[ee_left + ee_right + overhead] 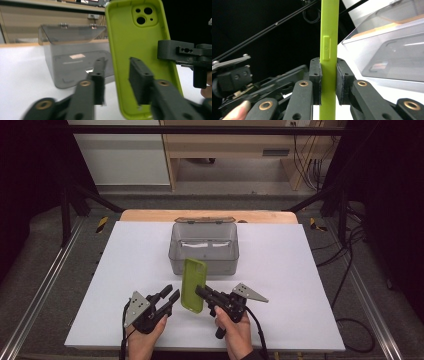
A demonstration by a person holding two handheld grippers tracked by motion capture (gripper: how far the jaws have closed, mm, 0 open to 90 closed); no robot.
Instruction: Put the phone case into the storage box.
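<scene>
A lime-green phone case [193, 284] stands upright on its short end above the white table, just in front of the box. My right gripper [201, 293] is shut on its long edge; in the right gripper view both pads clamp the thin case [329, 30] edge-on at the gripper [328, 77]. My left gripper [169, 298] is open beside the case's left side. In the left gripper view its jaws stand apart at the gripper [117, 67], and the case's hollow inner face [140, 50] with camera cut-outs rises just beyond them.
A clear grey plastic box [203, 247] sits mid-table with its lid tipped open at the back, seen also as the box [72, 57] and the box [387, 50]. White table top [300, 285] extends to both sides. Metal rails and cables run along the floor.
</scene>
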